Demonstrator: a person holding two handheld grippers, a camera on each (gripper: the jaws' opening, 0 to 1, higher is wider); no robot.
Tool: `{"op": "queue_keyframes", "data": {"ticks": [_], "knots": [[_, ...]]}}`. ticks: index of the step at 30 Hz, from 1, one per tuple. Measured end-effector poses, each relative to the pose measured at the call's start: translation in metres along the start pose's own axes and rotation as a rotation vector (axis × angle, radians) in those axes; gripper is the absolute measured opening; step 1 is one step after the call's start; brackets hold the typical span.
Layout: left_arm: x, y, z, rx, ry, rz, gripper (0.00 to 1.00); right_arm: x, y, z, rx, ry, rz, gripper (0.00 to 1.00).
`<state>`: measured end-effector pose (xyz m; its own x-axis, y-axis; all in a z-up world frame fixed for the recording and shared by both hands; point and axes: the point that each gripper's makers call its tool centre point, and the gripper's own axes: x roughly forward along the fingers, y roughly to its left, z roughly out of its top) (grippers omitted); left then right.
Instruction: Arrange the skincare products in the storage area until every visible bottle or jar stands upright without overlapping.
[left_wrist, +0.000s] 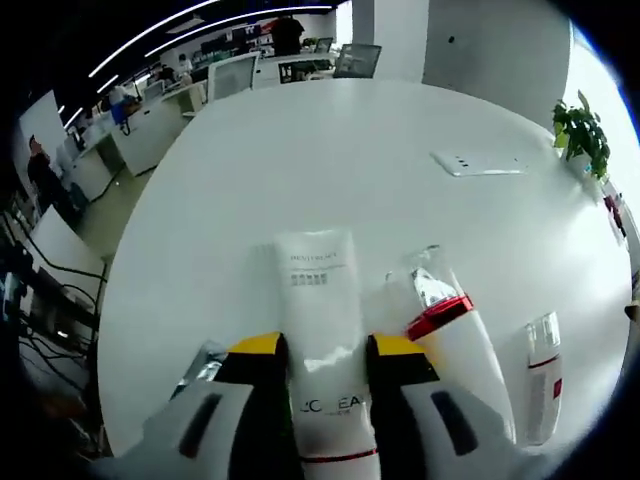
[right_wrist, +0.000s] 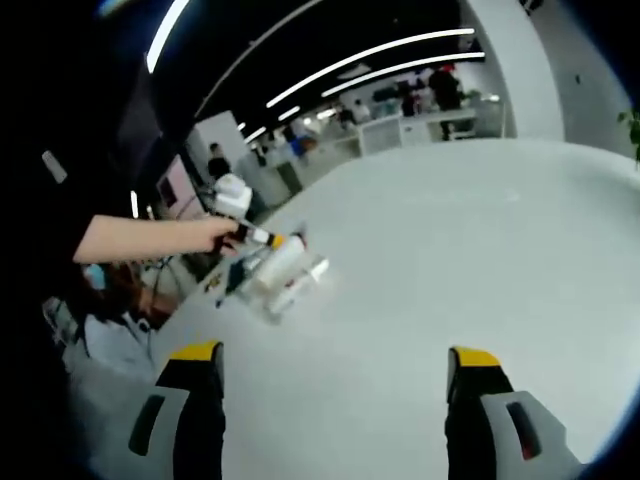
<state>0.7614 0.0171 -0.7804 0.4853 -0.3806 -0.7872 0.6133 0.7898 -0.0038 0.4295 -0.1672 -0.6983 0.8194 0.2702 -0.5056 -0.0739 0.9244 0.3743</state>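
In the left gripper view, the left claw (left_wrist: 320, 352) sits at bottom centre with its jaws set either side of a white tube (left_wrist: 322, 330) lying flat on the desk (left_wrist: 330, 150); the jaws appear to touch the tube's sides, so the claw reads as clamped on it. Just right of it lie a red-banded tube (left_wrist: 450, 335) and, at lower right, a small bottle (left_wrist: 543, 372), both on their sides; a dark item at the left jaw cannot be identified. The step in hand is judged to be the grasp of the white tube before standing it up. The next move calls for lifting it clear of the red-banded tube, rotating it upright, and setting it down apart from the others. Beyond the products the desk is bare up to a flat white card (left_wrist: 478, 162) at upper right, giving ample room; a plant (left_wrist: 582, 135) marks the right edge. In the right gripper view, the right claw (right_wrist: 335, 375) stands apart over bare desk, holding nothing, well away from the products at centre left.
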Motion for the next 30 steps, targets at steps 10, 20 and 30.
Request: {"op": "queue_keyframes", "data": {"ticks": [10,20,30], "knots": [[-0.009,0.005,0.004,0.006,-0.101,-0.003,0.31,0.043,0.050,0.028,-0.018,-0.018,0.179,0.92],[-0.035,0.002,0.013,0.109,-0.233,-0.018,0.30,0.102,0.112,0.103,0.118,-0.125,0.449,0.81],[-0.058,0.000,0.011,0.179,-0.292,-0.018,0.30,0.156,0.133,0.134,0.082,-0.108,0.491,0.76]]}}
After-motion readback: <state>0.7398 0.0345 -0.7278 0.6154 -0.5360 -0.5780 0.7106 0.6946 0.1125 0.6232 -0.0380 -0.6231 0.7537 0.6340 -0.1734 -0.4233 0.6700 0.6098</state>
